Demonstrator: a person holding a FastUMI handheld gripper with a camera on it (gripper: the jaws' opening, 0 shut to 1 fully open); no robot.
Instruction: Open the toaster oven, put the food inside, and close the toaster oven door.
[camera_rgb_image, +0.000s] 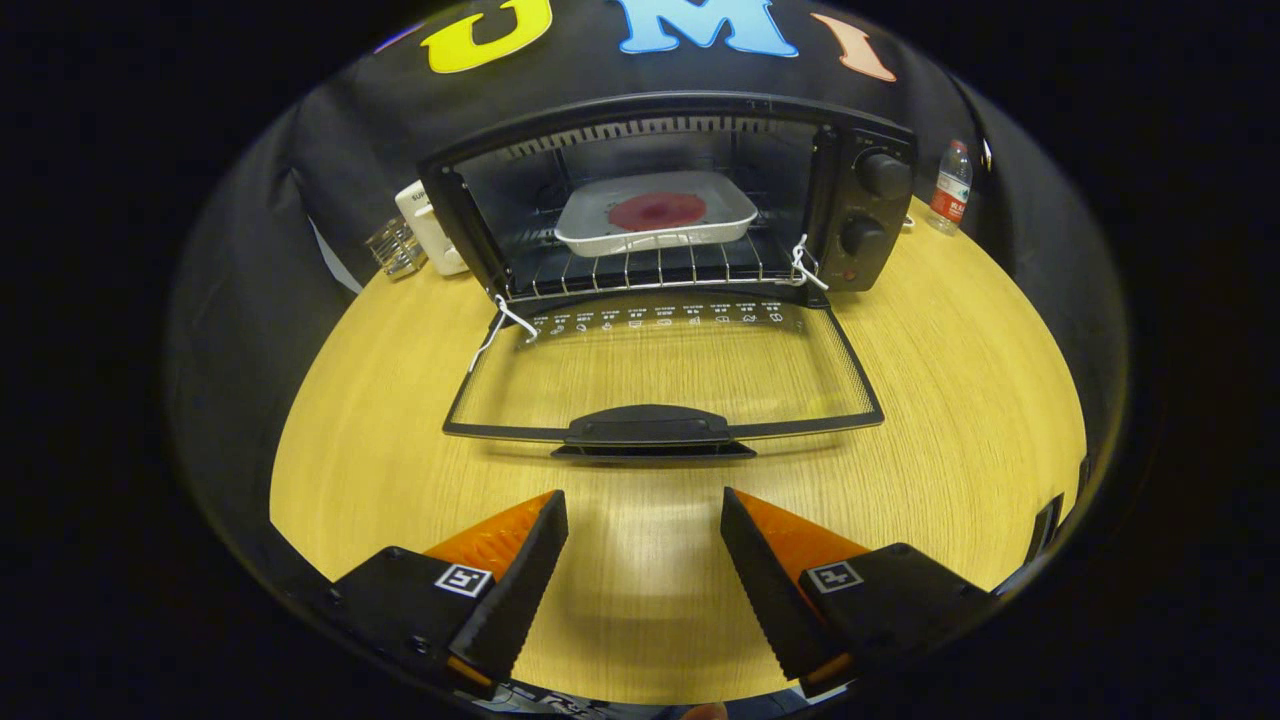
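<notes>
Status: toaster oven (680, 190) is open, door (660, 375) swung all the way down and lying flat over the tabletop (950, 400). Food is in: a white tray (655, 215) with a red round patch (657, 211) in its middle sits on the wire rack (640, 268) inside the cavity. So open and load look done; only closing the door is left, judging from how things lie.

Gripper (644, 520) is spread wide, nothing between the fingers, only bare tabletop in the gap. It sits low over the tabletop, aimed straight at the oven.

Door handle (650, 428) is the dark bar on the door's near edge, just ahead of the fingertips and roughly centred on the gap between them. Not touching; a strip of tabletop shows between tips and handle. Tray and rack are well beyond, past the full length of the door glass.

Next move as I read it: get under or onto the handle and swing the door up. Wire hinge links (505, 325) on both sides of the door look intact.

Clutter: white box (430, 225) and a clear item beside the oven's one side, water bottle (950, 188) past the knob panel (868, 205). None in the door's path.
</notes>
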